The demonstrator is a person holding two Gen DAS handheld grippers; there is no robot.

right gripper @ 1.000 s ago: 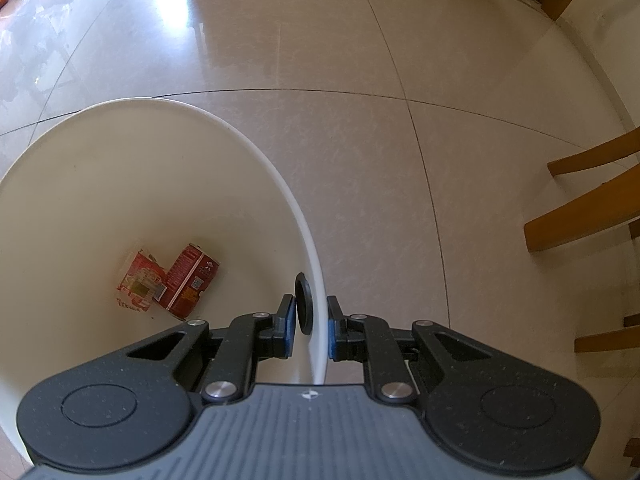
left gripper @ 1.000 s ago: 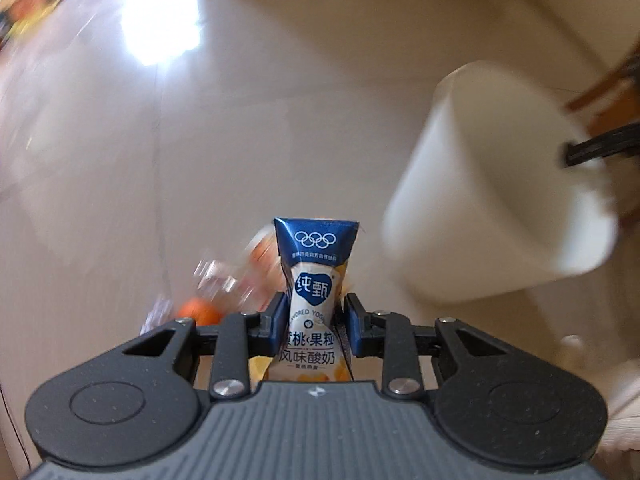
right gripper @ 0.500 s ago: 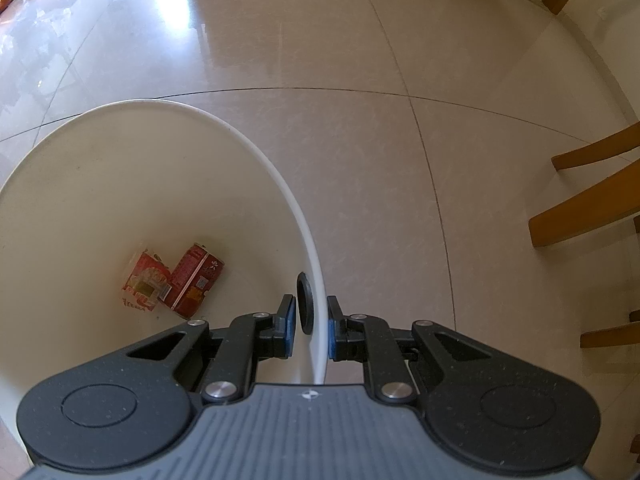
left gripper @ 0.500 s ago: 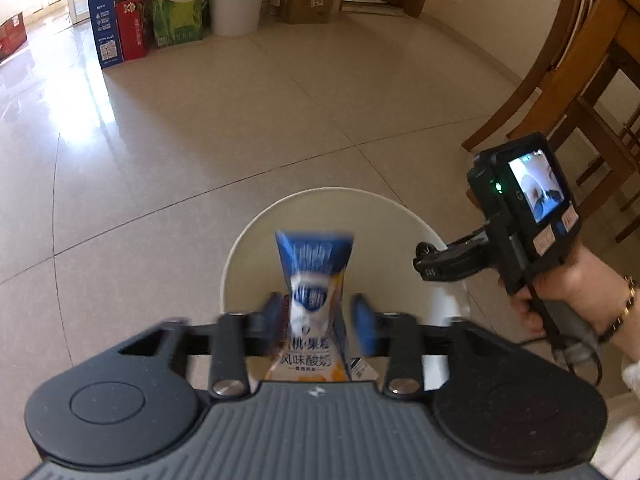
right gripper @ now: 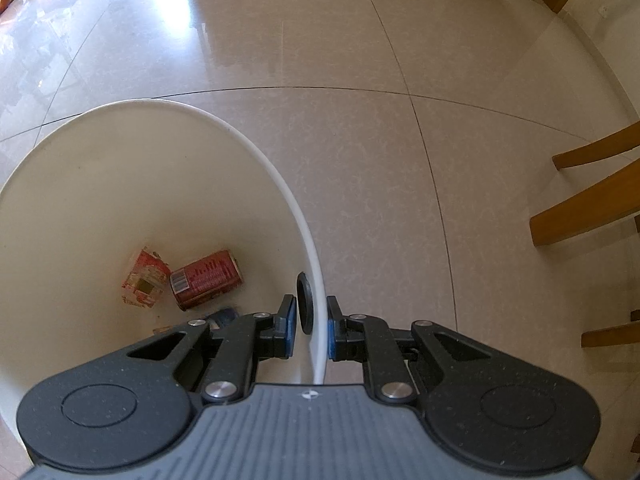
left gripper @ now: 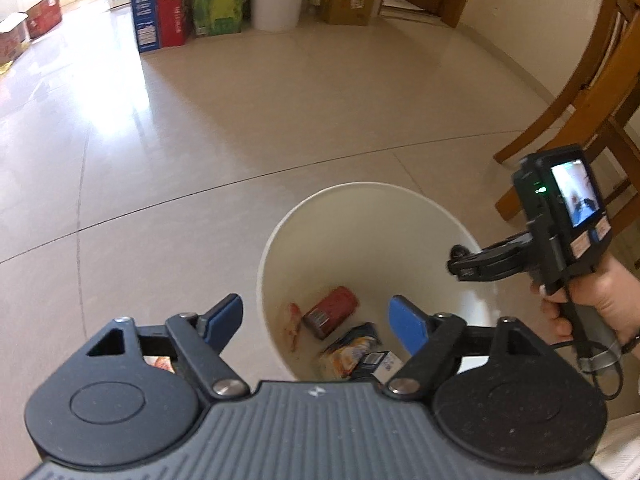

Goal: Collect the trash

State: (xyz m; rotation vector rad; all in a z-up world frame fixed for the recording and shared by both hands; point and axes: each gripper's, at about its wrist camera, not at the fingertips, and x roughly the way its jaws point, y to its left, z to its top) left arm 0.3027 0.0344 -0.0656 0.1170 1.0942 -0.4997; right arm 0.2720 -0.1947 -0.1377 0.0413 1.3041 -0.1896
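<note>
Glossy beige tiled floor [left gripper: 280,112], wooden chair [left gripper: 592,92], boxes [left gripper: 192,4] beyond.

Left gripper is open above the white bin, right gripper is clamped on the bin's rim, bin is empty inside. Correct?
Not quite: the white plastic bin isn't empty. The right wrist view shows a red can and a red carton at its bottom. Left gripper open and right gripper on the rim are correct.

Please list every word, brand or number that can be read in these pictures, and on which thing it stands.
No text can be read.
Red can: barcode and white print, too small.
Red carton: print blurred.
Boxes at the far wall: labels blurred.
</note>
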